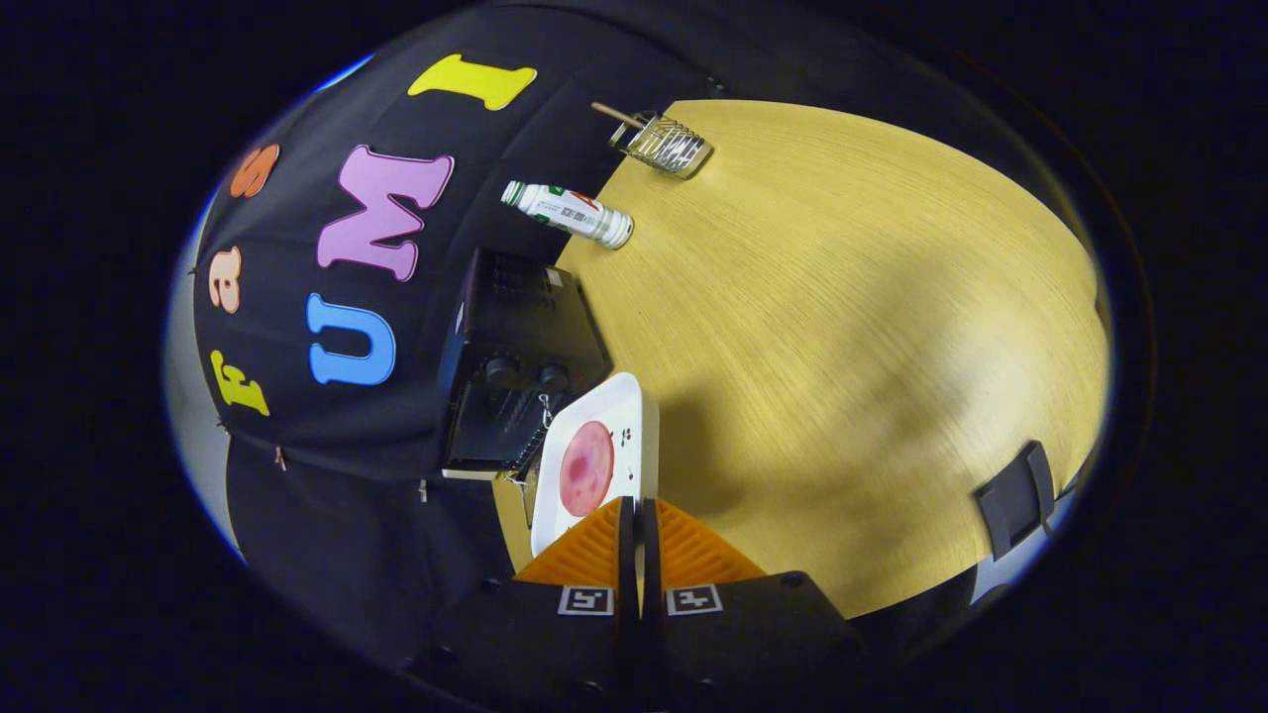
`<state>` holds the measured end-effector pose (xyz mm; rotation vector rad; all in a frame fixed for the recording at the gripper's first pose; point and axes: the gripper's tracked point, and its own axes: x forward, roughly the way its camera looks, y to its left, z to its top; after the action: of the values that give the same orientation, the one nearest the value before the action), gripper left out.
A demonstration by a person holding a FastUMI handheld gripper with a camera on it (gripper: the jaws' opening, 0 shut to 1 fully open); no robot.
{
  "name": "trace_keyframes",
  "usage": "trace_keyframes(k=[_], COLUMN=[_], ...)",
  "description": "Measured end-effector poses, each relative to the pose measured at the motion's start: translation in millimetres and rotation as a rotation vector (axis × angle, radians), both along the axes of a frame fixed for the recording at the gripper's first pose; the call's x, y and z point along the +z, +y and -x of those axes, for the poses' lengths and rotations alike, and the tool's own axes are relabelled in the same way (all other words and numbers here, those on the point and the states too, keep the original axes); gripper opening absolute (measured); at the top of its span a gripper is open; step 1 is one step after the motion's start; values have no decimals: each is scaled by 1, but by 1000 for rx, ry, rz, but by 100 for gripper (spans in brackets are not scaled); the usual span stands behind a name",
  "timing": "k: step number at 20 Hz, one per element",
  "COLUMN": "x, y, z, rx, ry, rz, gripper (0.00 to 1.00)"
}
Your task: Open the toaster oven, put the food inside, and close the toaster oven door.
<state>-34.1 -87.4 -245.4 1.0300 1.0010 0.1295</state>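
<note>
Your gripper has its two fingers drawn together on the near edge of a white square plate, pinching the rim between them with only a thin slit left. The view is rolled strongly to one side, so the tabletop and everything on it appear tipped.

The plate reaches forward from your fingertips, and a round pink slice of food, which looks like ham or a similar cold cut, lies flat on it just ahead of the fingers. A few small dark marks dot the plate's surface beside the slice.

Just beyond the plate's far end is the black toaster oven. Its two control knobs face you, and its door hangs open, with a wire rack visible at the opening. The plate's far end overlaps the oven's front in this view; you cannot tell whether it is touching the door or the rack.

Further beyond the oven, a white plastic bottle with a white cap lies on its side on the light wooden table. Past the bottle, well apart from the gripper, a small wire basket sits on the table with a wooden stick poking from it. At the table's edge off to the side of your fingers, a black clamp grips the tabletop.
</note>
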Motion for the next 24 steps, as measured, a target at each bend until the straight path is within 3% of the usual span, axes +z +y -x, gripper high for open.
trace_keyframes(k=[11,17,20,24], x=[26,6,-16,-40], y=[85,129,125,94], z=[-28,-70,-68,-27], rx=[33,-39,-9,55], ry=[-29,-34,-65,-76], rz=[-129,-178,-23,220], gripper=[5,5,5,5])
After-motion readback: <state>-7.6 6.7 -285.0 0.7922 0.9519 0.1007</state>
